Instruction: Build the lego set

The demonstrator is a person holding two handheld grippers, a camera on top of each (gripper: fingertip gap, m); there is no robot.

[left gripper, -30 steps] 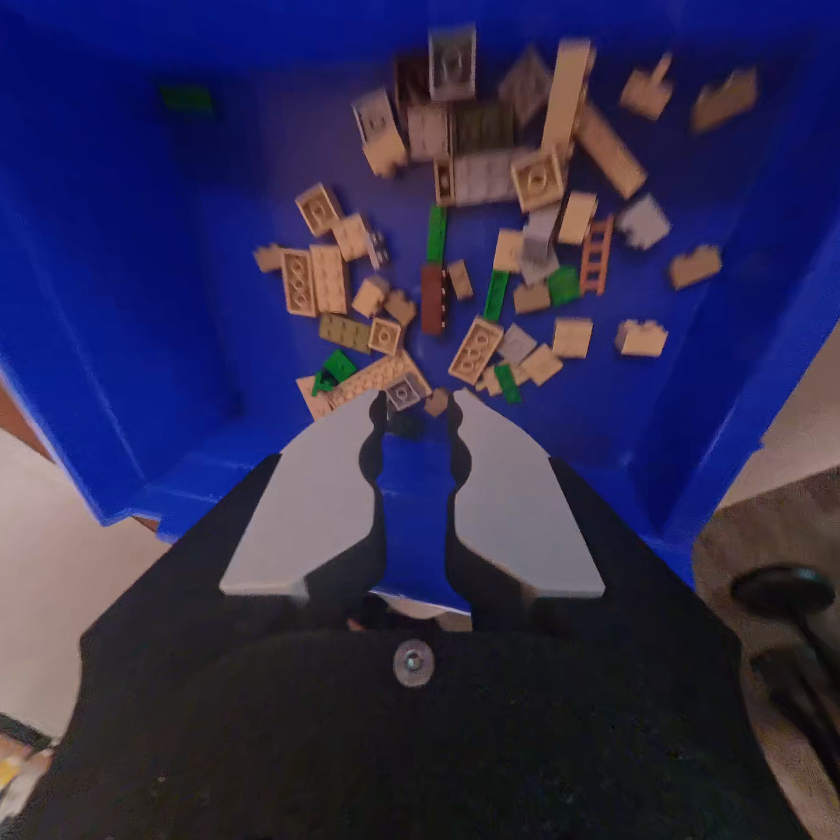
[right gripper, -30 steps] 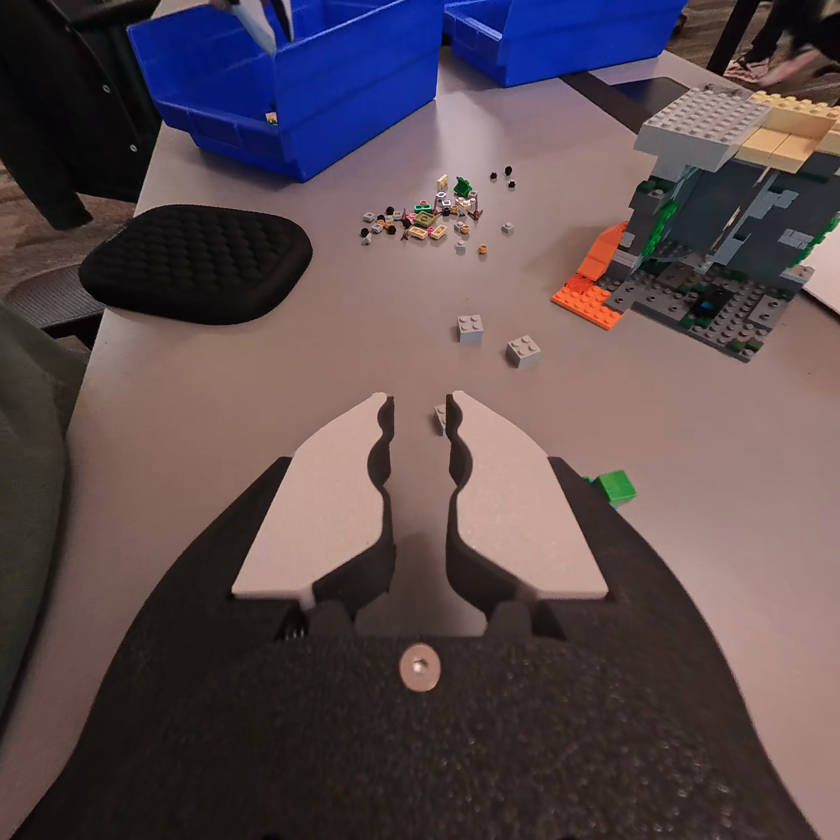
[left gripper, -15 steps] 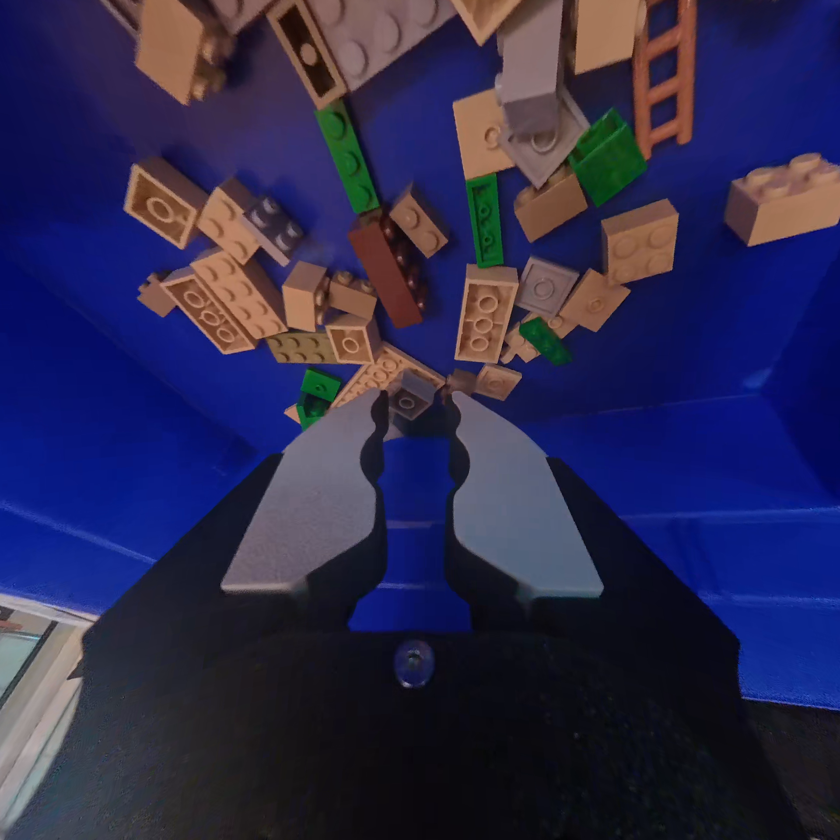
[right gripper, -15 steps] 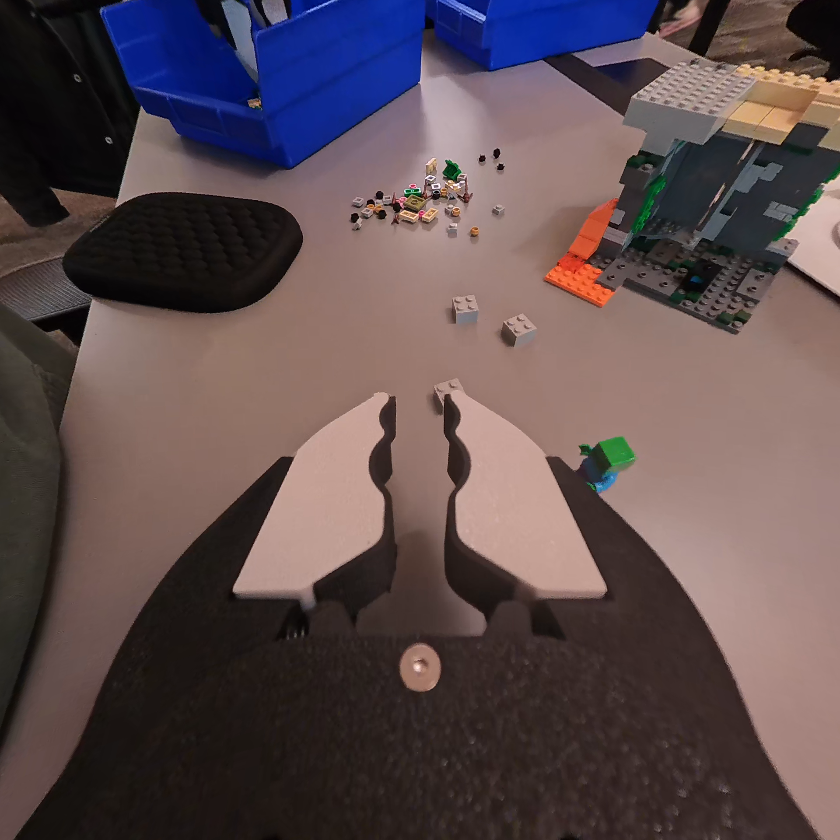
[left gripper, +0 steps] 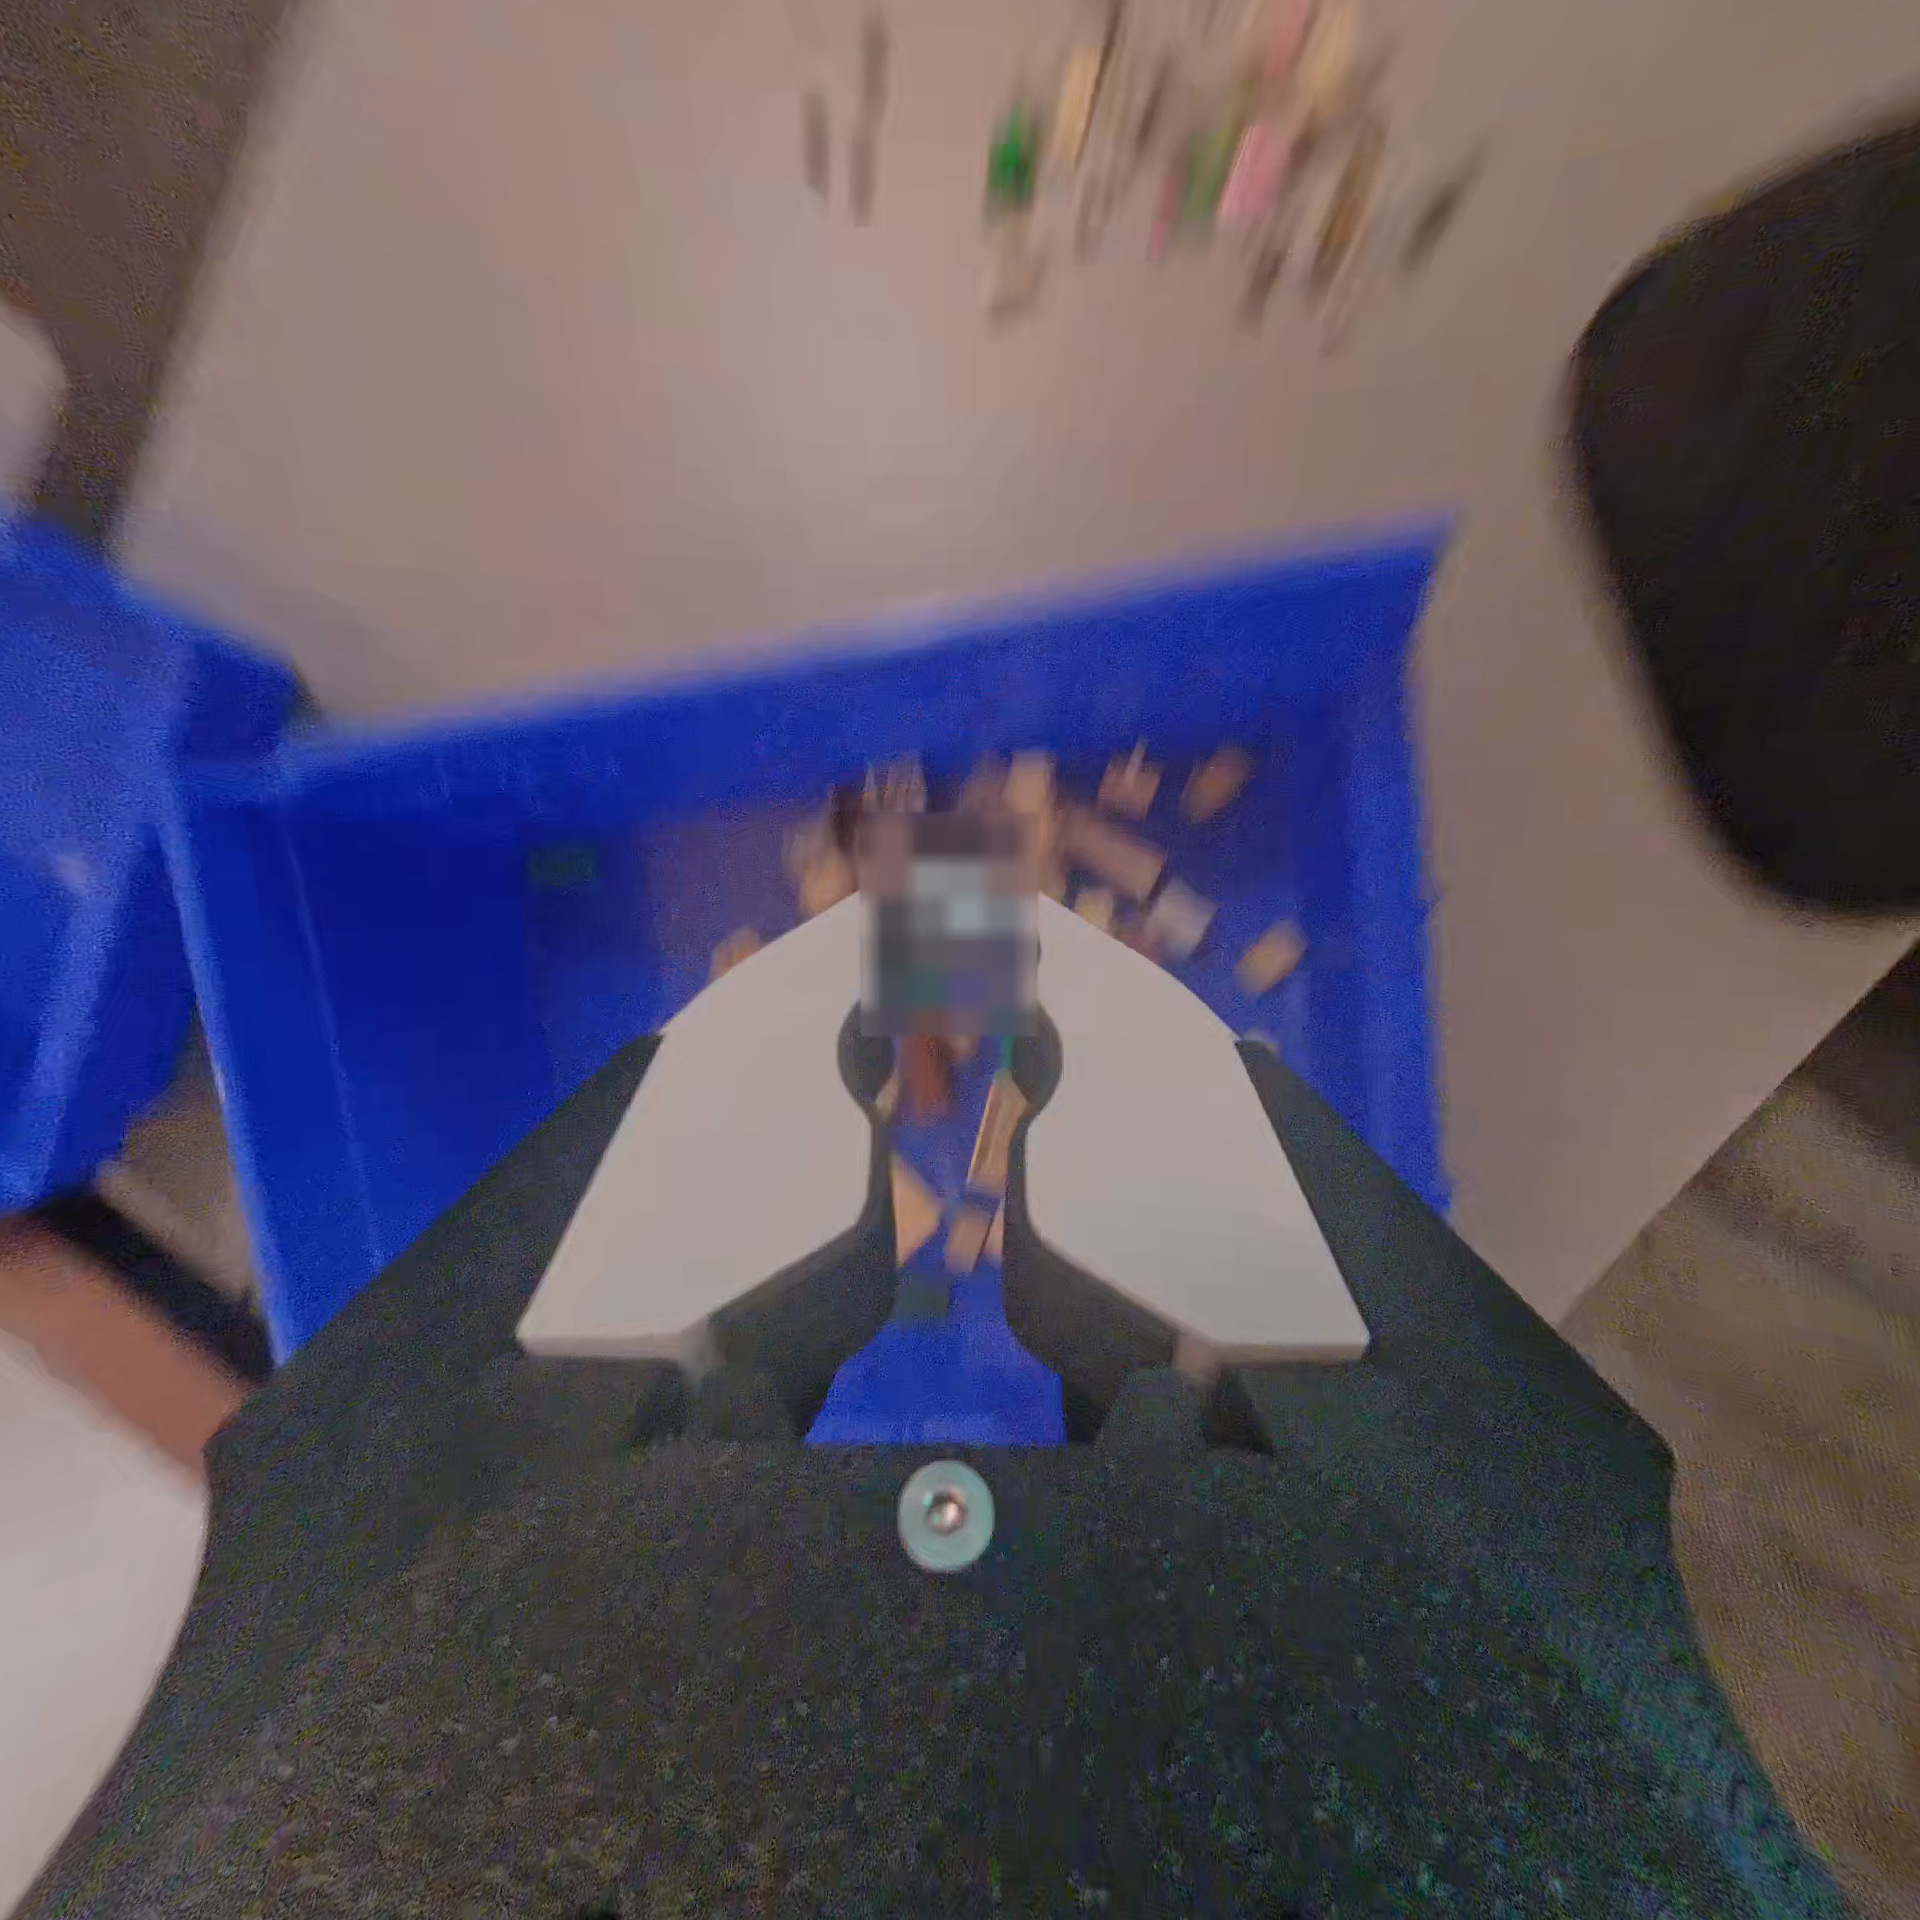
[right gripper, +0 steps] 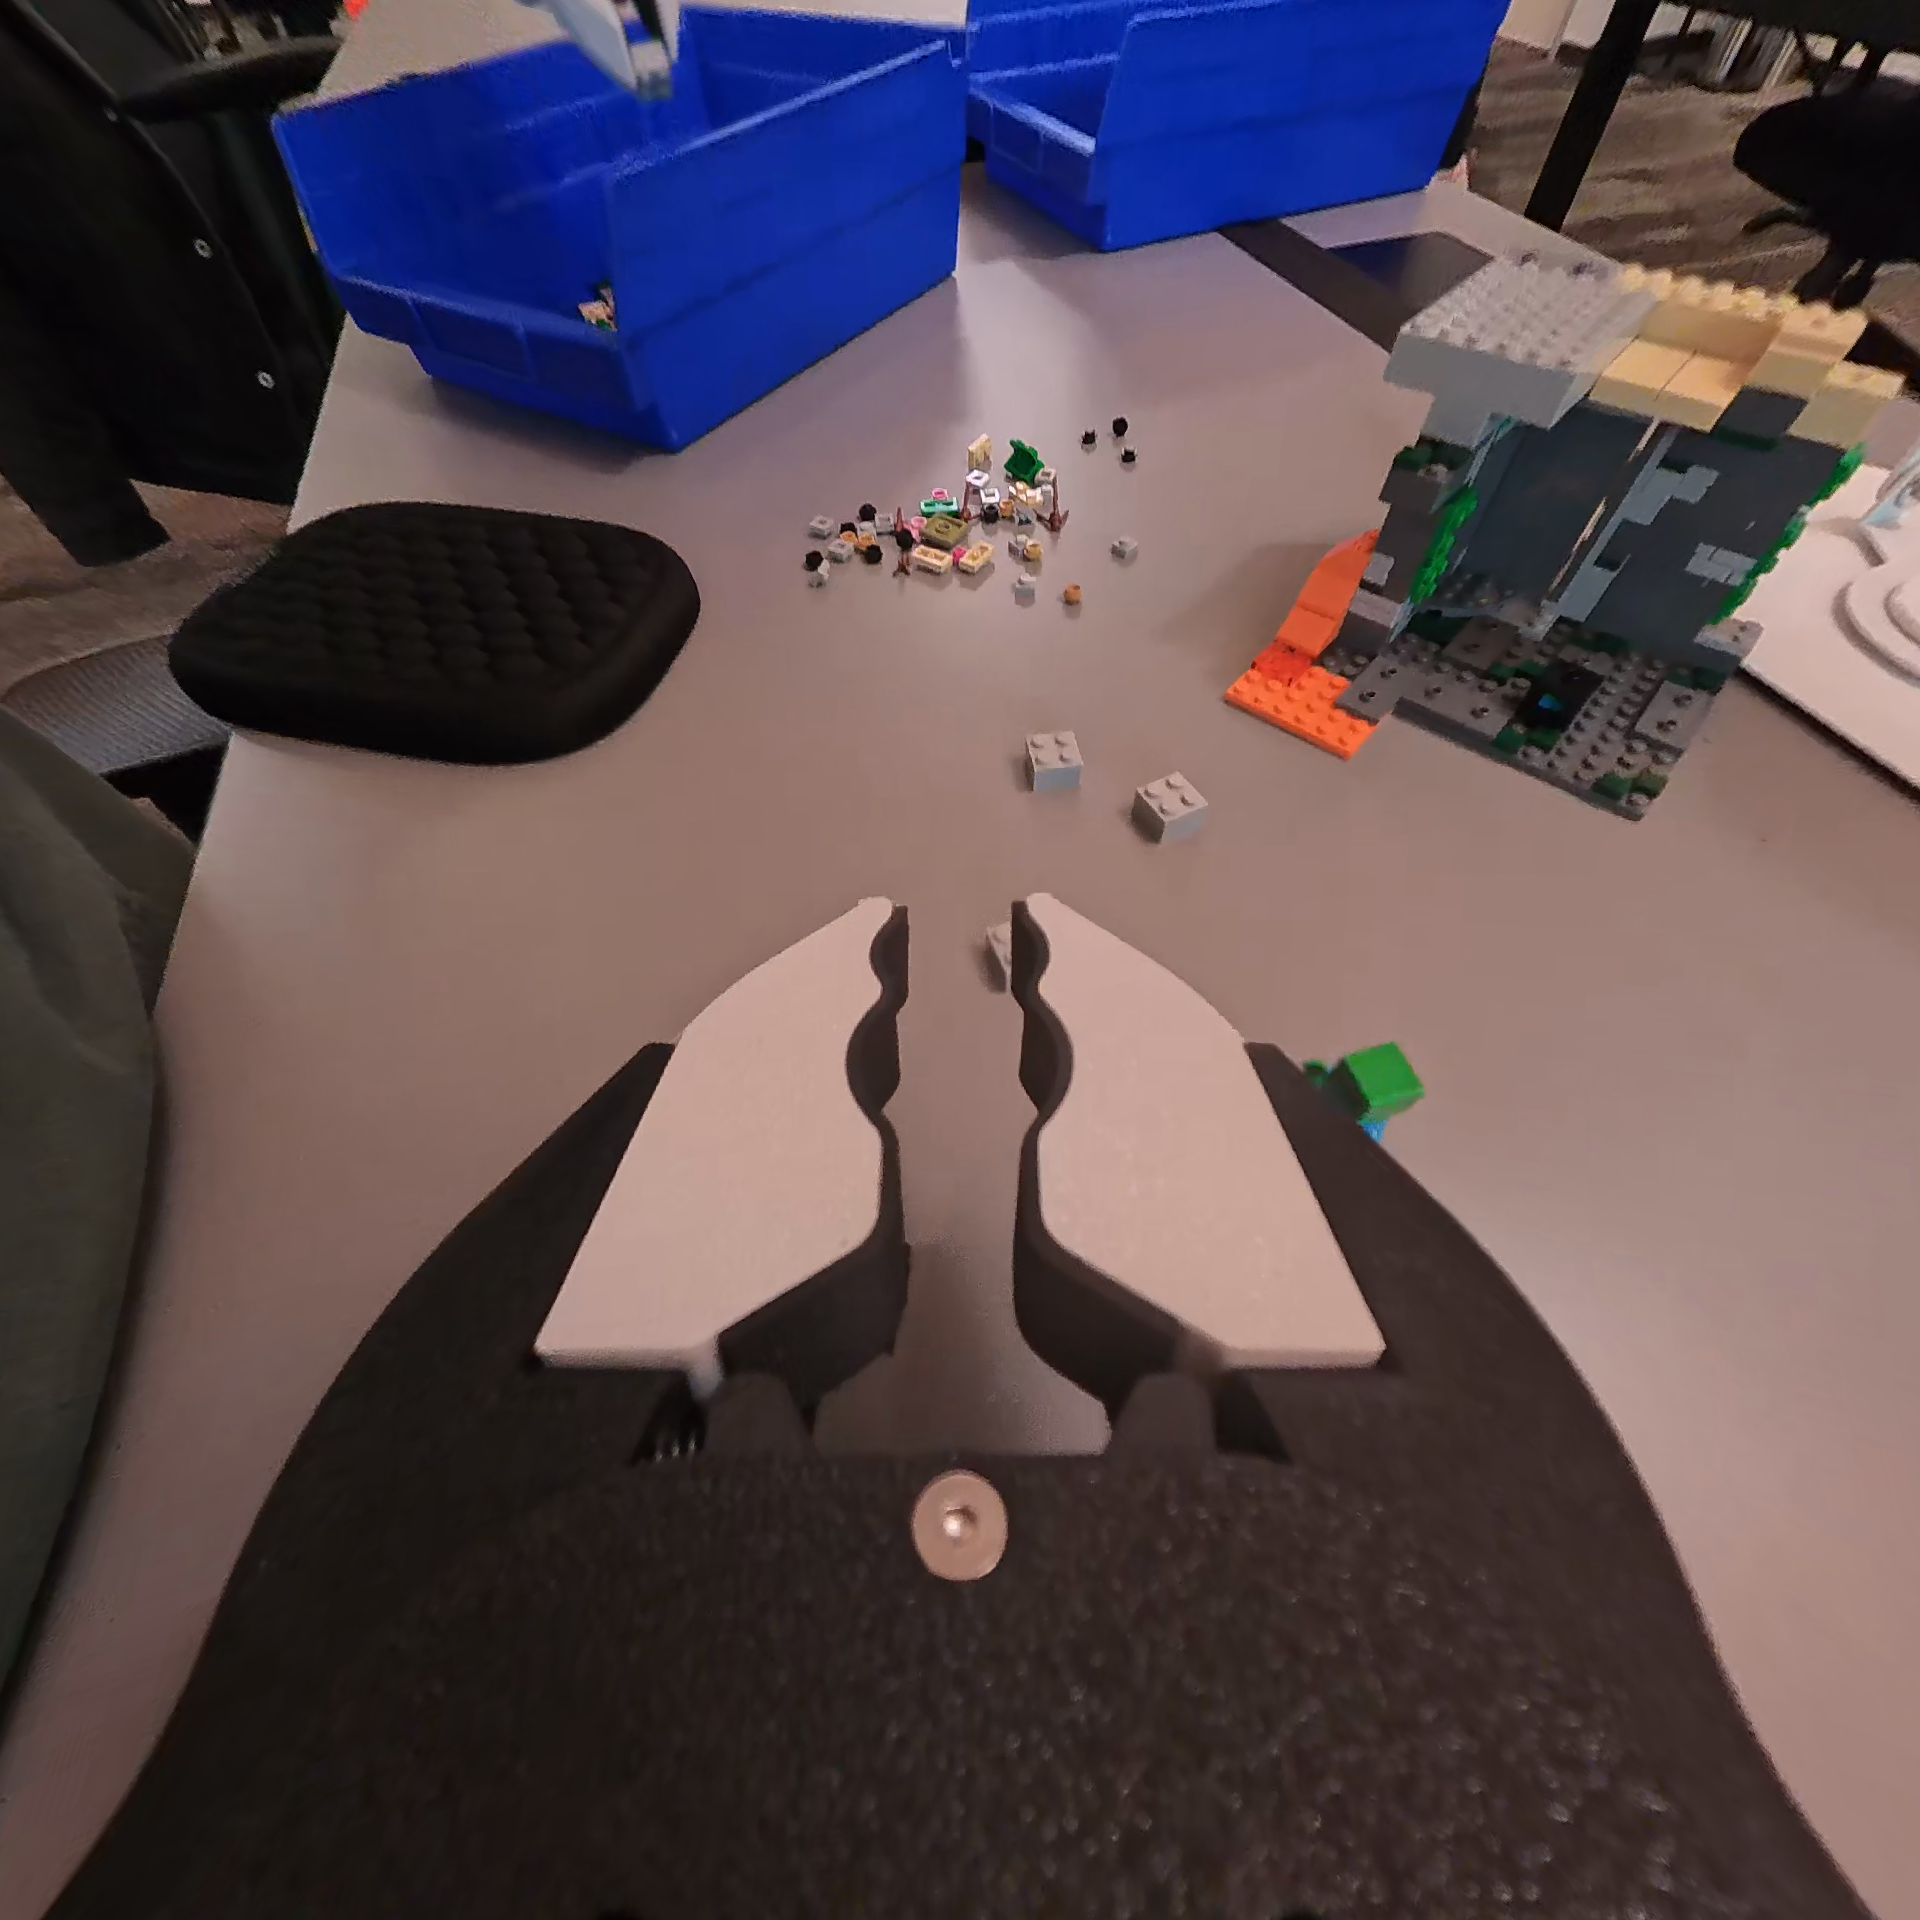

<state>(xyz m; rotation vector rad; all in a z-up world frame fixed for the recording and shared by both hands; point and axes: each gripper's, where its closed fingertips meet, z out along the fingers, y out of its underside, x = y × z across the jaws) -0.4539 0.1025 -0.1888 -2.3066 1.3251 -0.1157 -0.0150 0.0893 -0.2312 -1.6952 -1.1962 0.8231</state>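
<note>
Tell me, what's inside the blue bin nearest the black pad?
Inside the blue bin lie loose toy bricks, mostly tan, all blurred. The left gripper covers the ones beneath it.

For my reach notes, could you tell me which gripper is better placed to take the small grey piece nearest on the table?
Probably the right gripper: its open fingers sit beside that piece; the left gripper is over the far blue bin.

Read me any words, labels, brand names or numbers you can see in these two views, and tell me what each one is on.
No readable text in either view.
Small green label inside the blue plastic bin: too blurred to tell whether it bears writing.
White sheet at the grey table's right edge: no writing visible.
</note>
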